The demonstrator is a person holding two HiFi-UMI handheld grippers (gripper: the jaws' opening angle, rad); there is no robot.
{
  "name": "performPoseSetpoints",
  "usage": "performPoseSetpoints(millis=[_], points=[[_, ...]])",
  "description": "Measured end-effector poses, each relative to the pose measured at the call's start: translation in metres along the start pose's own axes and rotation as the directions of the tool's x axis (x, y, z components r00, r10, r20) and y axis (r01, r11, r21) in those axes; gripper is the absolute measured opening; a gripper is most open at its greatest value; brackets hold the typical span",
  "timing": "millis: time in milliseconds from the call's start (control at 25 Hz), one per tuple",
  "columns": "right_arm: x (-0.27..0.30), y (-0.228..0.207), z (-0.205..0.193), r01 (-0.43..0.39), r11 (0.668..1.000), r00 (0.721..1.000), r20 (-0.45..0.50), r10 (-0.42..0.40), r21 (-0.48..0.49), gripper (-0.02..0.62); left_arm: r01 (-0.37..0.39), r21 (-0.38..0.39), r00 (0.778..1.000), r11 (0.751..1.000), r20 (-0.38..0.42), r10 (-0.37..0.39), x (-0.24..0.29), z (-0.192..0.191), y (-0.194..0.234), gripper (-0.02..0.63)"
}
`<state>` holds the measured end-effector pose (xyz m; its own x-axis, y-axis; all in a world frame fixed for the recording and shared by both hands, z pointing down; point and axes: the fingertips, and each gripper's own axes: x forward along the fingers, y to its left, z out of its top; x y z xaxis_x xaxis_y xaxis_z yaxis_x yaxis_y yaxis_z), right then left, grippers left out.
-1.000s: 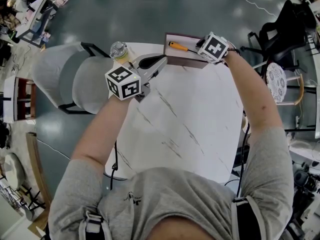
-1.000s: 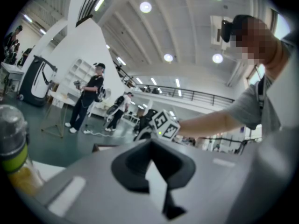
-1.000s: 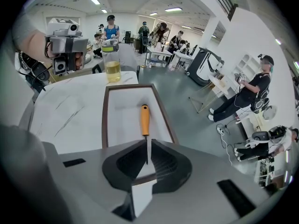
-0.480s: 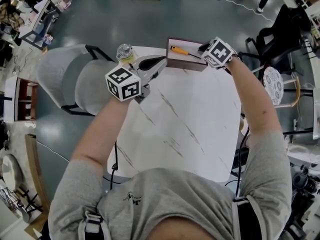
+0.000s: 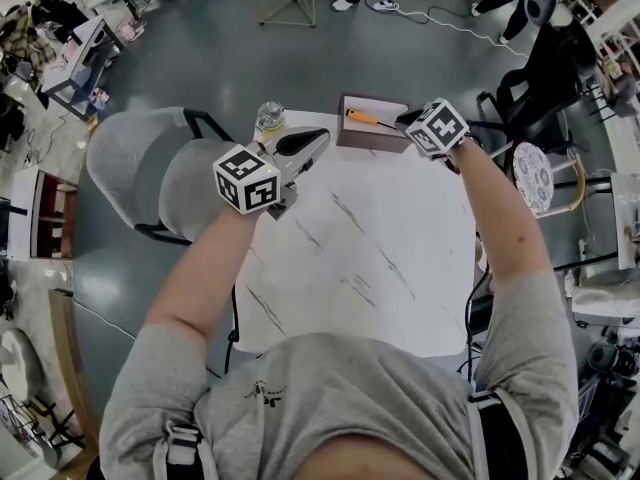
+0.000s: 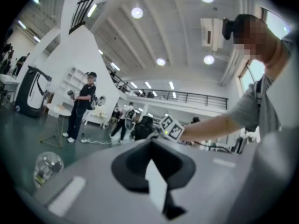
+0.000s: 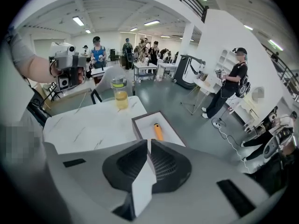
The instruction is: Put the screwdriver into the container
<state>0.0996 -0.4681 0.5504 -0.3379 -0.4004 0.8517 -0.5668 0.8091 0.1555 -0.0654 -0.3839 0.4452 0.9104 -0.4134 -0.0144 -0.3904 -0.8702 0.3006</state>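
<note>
lying in the container — screwdriver; left gripper, right gripper closed

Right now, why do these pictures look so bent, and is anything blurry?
Head view: wide lens bows the table edges. Left gripper view: fisheye, dark corners, left claw blurred. Right gripper view: same bulge, screwdriver and container crisp.

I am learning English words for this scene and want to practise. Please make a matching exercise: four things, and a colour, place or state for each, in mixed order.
Things:
1. screwdriver
2. bottle
3. chair
4. left gripper

Descriptions:
a. grey, beside the table
b. orange handle, in the container
c. jaws together, nothing between them
d. yellowish liquid inside

Pairs: 1-b, 2-d, 3-a, 4-c
</note>
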Motion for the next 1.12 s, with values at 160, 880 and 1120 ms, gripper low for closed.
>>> performPoseSetpoints(millis=[160, 880, 1120], points=[[-0.024, 0.019, 0.011, 0.012, 0.998, 0.999, 0.041, -0.015, 0.066, 0.02, 0.026, 0.007, 1.0, 1.0, 0.006, -0.026, -0.021, 0.013, -0.009, 0.003], [-0.139, 0.096, 0.026, 0.01, 0.969, 0.96, 0.268, -0.078, 0.247, 0.02, 0.034, 0.016, 0.999, 0.999, -0.003, -0.034, -0.097, 0.05, -0.071, 0.003], [-0.188, 0.105, -0.013, -0.035, 0.963, 0.916, 0.393, -0.077, 0.269, 0.02, -0.036, 0.021, 0.999, 0.999, -0.005, 0.036, -0.091, 0.043, -0.115, 0.003]])
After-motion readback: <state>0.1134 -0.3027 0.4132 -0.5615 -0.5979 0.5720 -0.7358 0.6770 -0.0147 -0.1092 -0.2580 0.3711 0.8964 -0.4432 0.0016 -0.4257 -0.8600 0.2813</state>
